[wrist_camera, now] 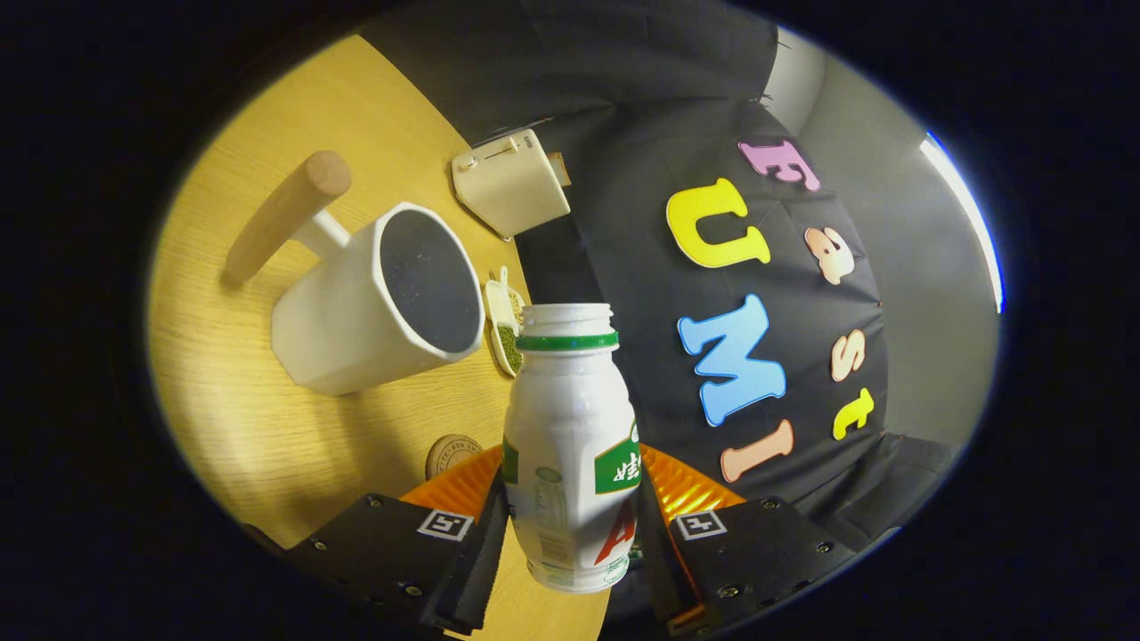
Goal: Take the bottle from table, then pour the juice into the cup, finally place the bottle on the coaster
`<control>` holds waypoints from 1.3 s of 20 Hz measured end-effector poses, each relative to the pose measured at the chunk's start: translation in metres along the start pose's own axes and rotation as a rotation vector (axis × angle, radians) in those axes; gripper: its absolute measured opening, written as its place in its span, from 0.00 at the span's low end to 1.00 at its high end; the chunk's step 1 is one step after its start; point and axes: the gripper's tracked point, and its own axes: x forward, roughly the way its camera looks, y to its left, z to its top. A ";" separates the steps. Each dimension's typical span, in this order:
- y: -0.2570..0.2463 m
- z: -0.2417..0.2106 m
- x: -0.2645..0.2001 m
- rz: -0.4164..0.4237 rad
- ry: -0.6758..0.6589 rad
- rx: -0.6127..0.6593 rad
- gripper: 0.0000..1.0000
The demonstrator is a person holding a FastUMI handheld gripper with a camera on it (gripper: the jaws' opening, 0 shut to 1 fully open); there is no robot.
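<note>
Gripping the white juice bottle between both fingers of my gripper, I hold it uncapped above the wooden table, near the white cup, with the round coaster just beside.

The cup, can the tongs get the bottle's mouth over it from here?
Probably yes. The tongs are shut on the bottle, its mouth open, and the cup stands just beyond with nothing between them.
</note>
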 end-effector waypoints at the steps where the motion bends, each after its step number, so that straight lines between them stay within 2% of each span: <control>1: 0.000 0.000 0.002 -0.001 0.000 -0.012 0.68; 26: -0.008 0.008 -0.002 -0.024 -0.011 -0.283 0.68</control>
